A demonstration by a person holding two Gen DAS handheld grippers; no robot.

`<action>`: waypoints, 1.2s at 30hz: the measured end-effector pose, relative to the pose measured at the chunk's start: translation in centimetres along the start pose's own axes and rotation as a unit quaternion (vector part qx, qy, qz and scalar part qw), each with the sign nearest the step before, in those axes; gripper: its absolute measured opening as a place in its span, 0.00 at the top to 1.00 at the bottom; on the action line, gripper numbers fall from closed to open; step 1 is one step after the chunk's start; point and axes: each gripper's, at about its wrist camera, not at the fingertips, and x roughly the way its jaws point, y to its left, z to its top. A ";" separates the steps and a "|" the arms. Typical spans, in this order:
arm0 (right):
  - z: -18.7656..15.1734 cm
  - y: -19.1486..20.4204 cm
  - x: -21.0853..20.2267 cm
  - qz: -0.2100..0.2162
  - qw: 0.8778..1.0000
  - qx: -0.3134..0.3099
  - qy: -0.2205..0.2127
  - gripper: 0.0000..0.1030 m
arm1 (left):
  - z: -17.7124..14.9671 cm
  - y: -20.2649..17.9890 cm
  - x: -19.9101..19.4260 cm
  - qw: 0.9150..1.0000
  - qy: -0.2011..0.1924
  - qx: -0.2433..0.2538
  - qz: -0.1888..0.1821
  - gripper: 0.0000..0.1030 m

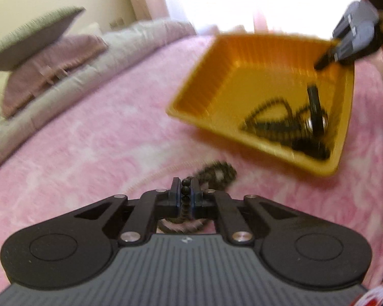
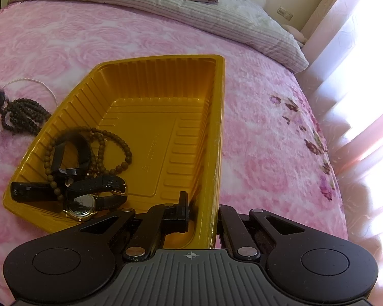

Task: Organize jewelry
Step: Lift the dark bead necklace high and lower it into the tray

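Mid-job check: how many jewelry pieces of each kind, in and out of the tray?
Dark brown bead strings: 2, tray bead string in the yellow plastic tray, loose bead string pinched by the left gripper
White bead strand: 1, on the pink blanket
Gold-cased black-strap watch: 1, in tray
Black wristband: 1, in tray
Total: 5

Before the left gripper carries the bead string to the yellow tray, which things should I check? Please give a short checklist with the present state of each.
1. Left gripper shut on the dark bead string: ok.
2. Bead string fully lifted off the pink blanket: not ok; the bundle lies on it.
3. Right gripper shut on the wall of the yellow tray: ok, one finger inside, one outside.
4. Free space in the tray: ok; the wristwatch and brown beads sit in one corner.
5. White pearl strand clear of the bead string: cannot tell.
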 end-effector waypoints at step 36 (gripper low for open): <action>0.7 0.4 -0.4 -0.010 1.000 -0.021 -0.005 0.95 | 23.3 8.0 -15.9 0.988 -0.144 0.019 0.045 0.94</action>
